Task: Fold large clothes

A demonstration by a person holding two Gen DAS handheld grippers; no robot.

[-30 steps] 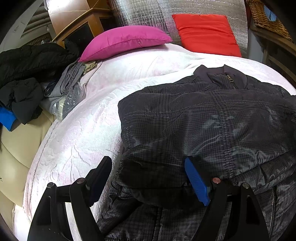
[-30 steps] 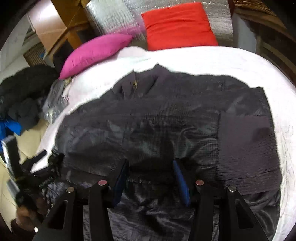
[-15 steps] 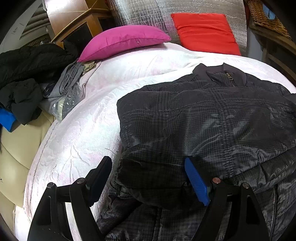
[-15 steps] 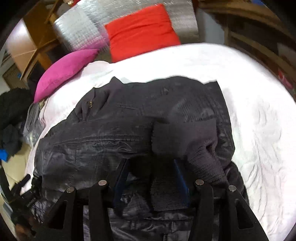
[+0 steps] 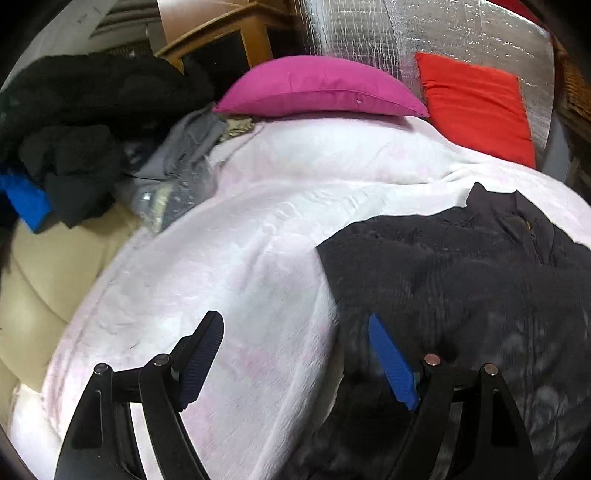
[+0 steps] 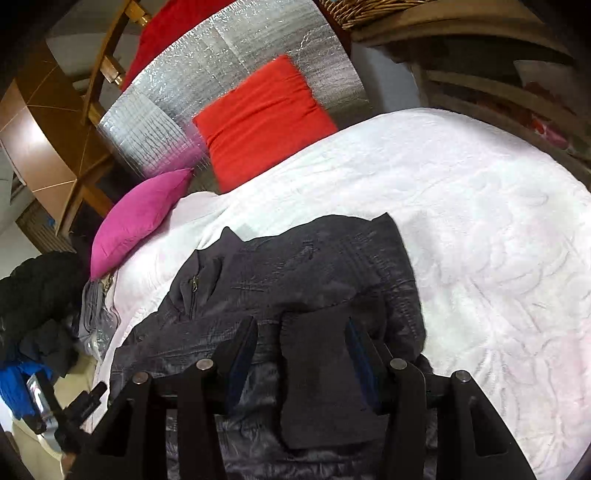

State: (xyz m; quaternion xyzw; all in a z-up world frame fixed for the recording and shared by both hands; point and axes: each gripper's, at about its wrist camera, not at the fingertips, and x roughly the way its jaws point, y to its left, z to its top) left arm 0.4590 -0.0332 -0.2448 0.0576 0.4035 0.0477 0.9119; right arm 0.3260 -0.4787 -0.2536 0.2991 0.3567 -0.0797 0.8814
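Observation:
A dark padded jacket (image 5: pixel 461 280) lies on the white bedspread (image 5: pixel 240 258), its zipped collar towards the pillows. My left gripper (image 5: pixel 295 350) is open above bare bedspread just left of the jacket's edge. Its blue right pad stands beside that edge, and nothing is between the pads. In the right wrist view the jacket (image 6: pixel 295 266) has one side folded in. My right gripper (image 6: pixel 301 350) is shut on the sleeve's ribbed cuff (image 6: pixel 317 369), which lies over the jacket's body against the right pad. The fabric under the cuff is hidden.
A pink pillow (image 5: pixel 317 88) and a red cushion (image 5: pixel 476 107) lean on a silver foil panel (image 5: pixel 406 33) at the bed's head. Dark clothes (image 5: pixel 74 122) and grey garments (image 5: pixel 177 155) are heaped at the left. Wooden shelves (image 6: pixel 498 85) stand right of the bed.
My left gripper slid left off the jacket's edge, which had been between its open fingers. My right gripper carried the ribbed cuff from the right side in over the jacket and rolled.

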